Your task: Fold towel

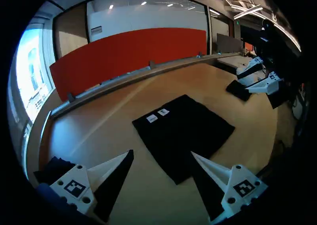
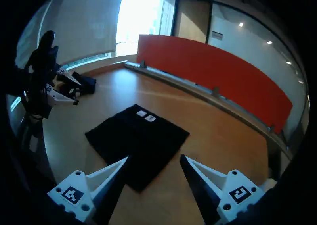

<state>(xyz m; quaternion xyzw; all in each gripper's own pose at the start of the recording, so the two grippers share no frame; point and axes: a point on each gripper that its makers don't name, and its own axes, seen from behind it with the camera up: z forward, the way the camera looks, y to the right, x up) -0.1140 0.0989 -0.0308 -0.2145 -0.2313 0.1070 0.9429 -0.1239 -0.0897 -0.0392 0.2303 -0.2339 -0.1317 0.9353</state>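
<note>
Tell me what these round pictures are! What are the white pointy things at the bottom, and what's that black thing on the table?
There is no robot here. A person holds a grabbing tool in each hand, and each tool carries a little camera looking out along its two white fingers. That wide lens makes the pictures round. The left gripper view rides on the left claw; the right gripper view rides on the right claw. Both claws are open and hold nothing. Ahead of them a black towel lies flat on a wooden table, with two small white tags near one edge. A red partition stands behind the table.
</note>
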